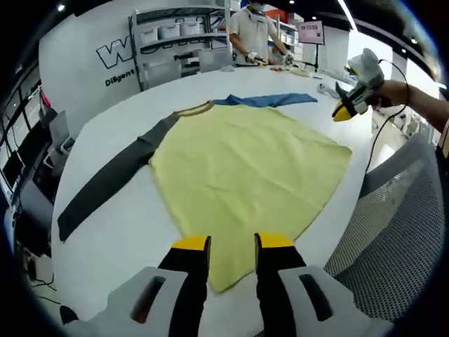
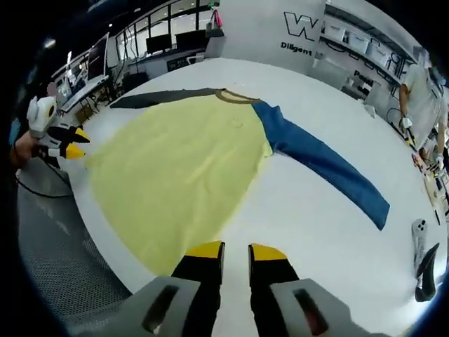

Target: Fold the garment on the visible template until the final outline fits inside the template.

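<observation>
Yellow long-sleeved garment lies spread flat on the white desk.
Left gripper and right gripper hover near its hem, jaws spread, pinching nothing.

I read only a big "W" and "Diligent" below it on the white wall panel, cut off.

Garment: long-sleeved shirt, pale yellow body, spread flat and unfolded on white table, mid-frame in left gripper view. Dark grey sleeve stretched straight toward lower left. Blue sleeve (right gripper view) runs out to lower right. Brownish collar at top centre. Hem corner near frame bottom.
</observation>
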A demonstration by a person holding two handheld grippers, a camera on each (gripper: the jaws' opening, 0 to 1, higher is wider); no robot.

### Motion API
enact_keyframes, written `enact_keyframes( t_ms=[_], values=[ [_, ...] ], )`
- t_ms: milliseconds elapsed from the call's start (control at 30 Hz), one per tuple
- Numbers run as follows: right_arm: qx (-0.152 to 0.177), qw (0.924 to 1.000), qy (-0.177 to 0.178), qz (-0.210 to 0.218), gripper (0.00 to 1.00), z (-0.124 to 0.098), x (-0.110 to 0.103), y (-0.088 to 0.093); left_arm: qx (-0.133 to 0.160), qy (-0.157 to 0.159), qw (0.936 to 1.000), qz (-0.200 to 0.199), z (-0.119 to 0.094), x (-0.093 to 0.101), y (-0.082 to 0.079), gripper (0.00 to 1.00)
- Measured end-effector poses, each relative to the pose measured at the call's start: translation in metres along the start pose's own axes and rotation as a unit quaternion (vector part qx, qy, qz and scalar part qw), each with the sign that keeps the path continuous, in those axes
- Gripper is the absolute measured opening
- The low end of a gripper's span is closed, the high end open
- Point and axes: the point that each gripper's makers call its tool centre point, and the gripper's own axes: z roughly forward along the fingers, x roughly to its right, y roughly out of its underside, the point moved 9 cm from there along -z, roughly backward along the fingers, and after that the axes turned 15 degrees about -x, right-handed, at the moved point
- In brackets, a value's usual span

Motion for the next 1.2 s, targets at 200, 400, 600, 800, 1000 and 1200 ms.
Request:
enact_keyframes(
  t_ms=[200, 400, 600, 800, 1000, 1200],
  values=[
    [0.030, 0.9986, 0.010, 0.042, 0.11, -0.001, 0.016, -0.002, 0.045, -0.008, 0.9989, 0.007, -0.003, 0.003, -0.013, 0.25],
    [0.055, 0.9957, 0.038, 0.064, 0.12, -0.003, 0.034, -0.002, 0.085, -0.023, 0.9961, 0.004, -0.008, 0.002, -0.024, 0.25],
    [0.075, 0.9908, 0.067, 0.091, 0.14, -0.005, 0.057, -0.002, 0.113, -0.024, 0.9932, -0.009, -0.010, 0.003, -0.030, 0.25],
    [0.085, 0.9862, 0.087, 0.112, 0.15, -0.002, 0.078, -0.001, 0.118, -0.019, 0.9928, -0.008, -0.011, 0.007, -0.035, 0.24],
    [0.087, 0.9807, 0.116, 0.131, 0.15, 0.001, 0.103, 0.003, 0.125, -0.018, 0.9920, -0.008, -0.011, 0.011, -0.037, 0.24],
    [0.091, 0.9719, 0.144, 0.162, 0.17, 0.005, 0.137, 0.006, 0.121, -0.014, 0.9925, -0.008, -0.010, 0.015, -0.038, 0.24]
  ],
)
